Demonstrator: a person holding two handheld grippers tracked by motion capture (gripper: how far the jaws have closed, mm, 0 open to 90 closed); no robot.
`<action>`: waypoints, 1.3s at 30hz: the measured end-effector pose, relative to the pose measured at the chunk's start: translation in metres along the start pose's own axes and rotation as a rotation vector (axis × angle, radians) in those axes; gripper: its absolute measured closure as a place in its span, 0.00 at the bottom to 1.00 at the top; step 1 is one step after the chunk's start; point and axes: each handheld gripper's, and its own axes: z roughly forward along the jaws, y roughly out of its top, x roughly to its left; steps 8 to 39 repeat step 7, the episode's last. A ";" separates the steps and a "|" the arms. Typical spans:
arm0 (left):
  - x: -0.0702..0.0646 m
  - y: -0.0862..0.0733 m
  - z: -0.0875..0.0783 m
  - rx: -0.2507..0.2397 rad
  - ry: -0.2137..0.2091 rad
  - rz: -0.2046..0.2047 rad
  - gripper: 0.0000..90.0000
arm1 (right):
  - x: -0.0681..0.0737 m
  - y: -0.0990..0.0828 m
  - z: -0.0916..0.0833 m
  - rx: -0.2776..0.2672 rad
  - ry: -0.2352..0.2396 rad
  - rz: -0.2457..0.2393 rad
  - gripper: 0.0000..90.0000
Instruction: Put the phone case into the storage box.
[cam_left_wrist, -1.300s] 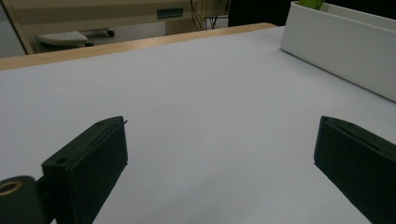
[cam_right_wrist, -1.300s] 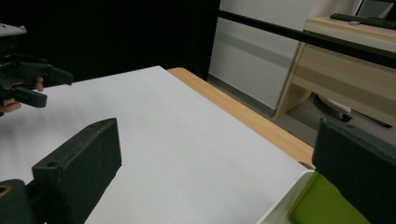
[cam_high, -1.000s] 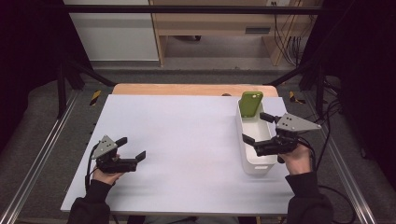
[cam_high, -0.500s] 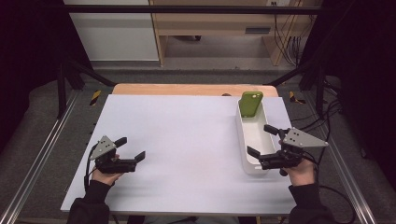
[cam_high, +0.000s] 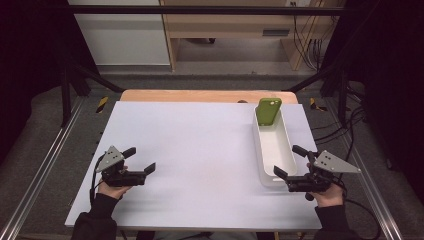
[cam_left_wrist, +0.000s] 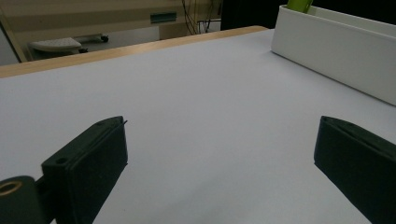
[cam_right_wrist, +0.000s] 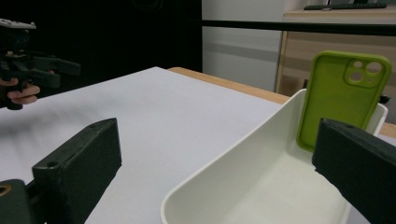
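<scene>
Evidently the green phone case (cam_high: 268, 110) has been stood on end against the far wall of the white tray (cam_high: 273, 150), likely so it stays propped and easy to reach along the right side of the surface (cam_high: 200, 150). The right gripper (cam_high: 290, 165) hovers at the tray's near end with its fingers (cam_right_wrist: 79, 163) spread wide and empty, the case well beyond them at the tray's far end. The left gripper (cam_high: 140, 160) hangs low over bare surface, well apart from the tray, equally wide open and holding nothing.
</scene>
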 end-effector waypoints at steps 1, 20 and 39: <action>0.000 0.000 0.000 0.001 0.000 0.000 0.03 | 0.000 -0.002 -0.001 0.002 -0.003 -0.008 0.01; -0.001 -0.001 0.002 0.015 -0.004 0.001 0.03 | -0.003 -0.007 -0.007 0.001 -0.029 -0.002 0.01; -0.001 -0.001 0.002 0.015 -0.004 0.001 0.03 | -0.003 -0.007 -0.007 0.001 -0.029 -0.002 0.01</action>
